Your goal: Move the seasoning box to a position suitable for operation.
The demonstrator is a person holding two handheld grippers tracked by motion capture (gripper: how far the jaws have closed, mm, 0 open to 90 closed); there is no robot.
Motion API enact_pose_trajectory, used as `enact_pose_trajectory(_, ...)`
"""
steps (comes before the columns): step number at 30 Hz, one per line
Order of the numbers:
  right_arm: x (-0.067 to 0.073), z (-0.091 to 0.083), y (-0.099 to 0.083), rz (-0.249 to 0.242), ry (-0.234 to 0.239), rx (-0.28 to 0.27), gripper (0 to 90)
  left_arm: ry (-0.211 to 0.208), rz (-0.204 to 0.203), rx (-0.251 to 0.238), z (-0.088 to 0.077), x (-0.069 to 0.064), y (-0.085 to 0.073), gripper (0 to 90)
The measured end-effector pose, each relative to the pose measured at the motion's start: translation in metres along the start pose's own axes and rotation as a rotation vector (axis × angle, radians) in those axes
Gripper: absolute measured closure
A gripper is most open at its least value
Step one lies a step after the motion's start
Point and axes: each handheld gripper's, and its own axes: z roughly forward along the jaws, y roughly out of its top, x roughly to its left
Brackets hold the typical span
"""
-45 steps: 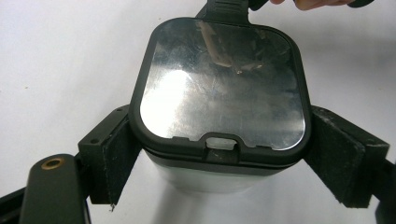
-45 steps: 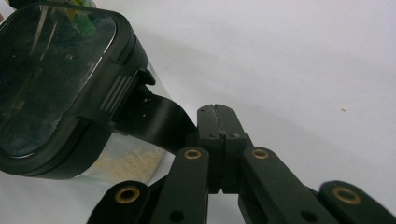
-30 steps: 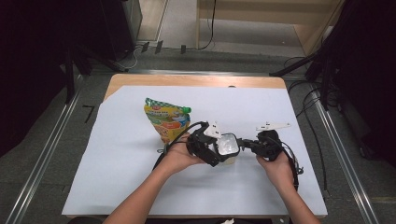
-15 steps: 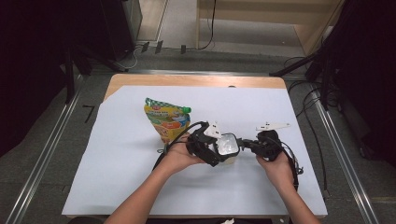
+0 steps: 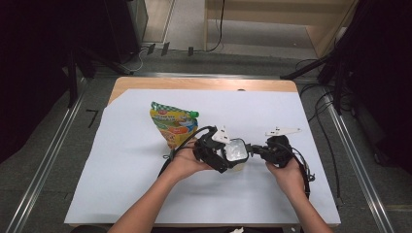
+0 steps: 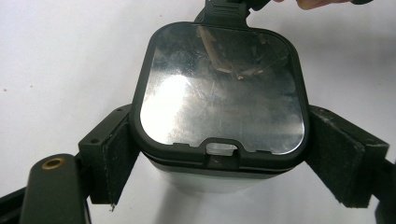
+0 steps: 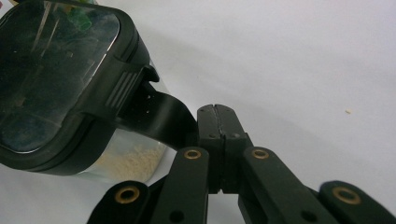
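A clear container (image 5: 237, 154) with a black-framed lid (image 6: 219, 93) sits on the white sheet on the bench (image 5: 145, 194), a little toward the near edge, around the middle. Left tongs (image 5: 224, 156) pinch the container body from both sides, pads (image 6: 114, 158) pressed flat against the walls just under the lid rim; likely a bracing hold so the box won't slide or tip. Right tongs (image 5: 253, 150) are pressed together with the tips against the black latch flap (image 7: 161, 114) that sticks out from the lid's edge; whether the flap is actually nipped between the tips is hard to tell, but the shut tips make a firm point for pushing or levering it. Looks like one hand steadies, the other works the latch. Lid is still seated on the container. Pale crumbly stuff (image 7: 133, 161) lies in the bottom. A colourful pouch (image 5: 174, 125) with a green cap lies left of the container, toward the far edge, not touched.
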Motion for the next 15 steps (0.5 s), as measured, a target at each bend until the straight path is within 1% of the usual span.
enact_pose_trajectory(3, 0.0004, 0.0, 0.0, 0.002, -0.001, 0.001, 90.0, -0.003, -0.008, -0.007, -0.0004, -0.0002, 0.0, 17.4)
enact_pose_trajectory(4, 0.0004, 0.0, 0.0, 0.002, 0.001, 0.0, 90.0, -0.006, -0.007, -0.025, -0.0022, 0.0005, 0.0006, 17.5)
enact_pose_trajectory(5, 0.0007, 0.0001, 0.0, 0.002, -0.002, -0.001, 90.0, -0.004, -0.004, -0.029, -0.0033, 0.0004, 0.0014, 17.6)
enact_pose_trajectory(13, 0.0007, 0.0003, 0.0001, 0.002, -0.003, 0.0, 90.0, 0.002, 0.005, -0.023, -0.0051, -0.0004, 0.0043, 17.9)
enact_pose_trajectory(15, 0.0004, 0.0003, 0.0001, 0.004, 0.001, 0.0, 90.0, 0.0, 0.002, -0.025, -0.0057, -0.0006, 0.0052, 18.0)
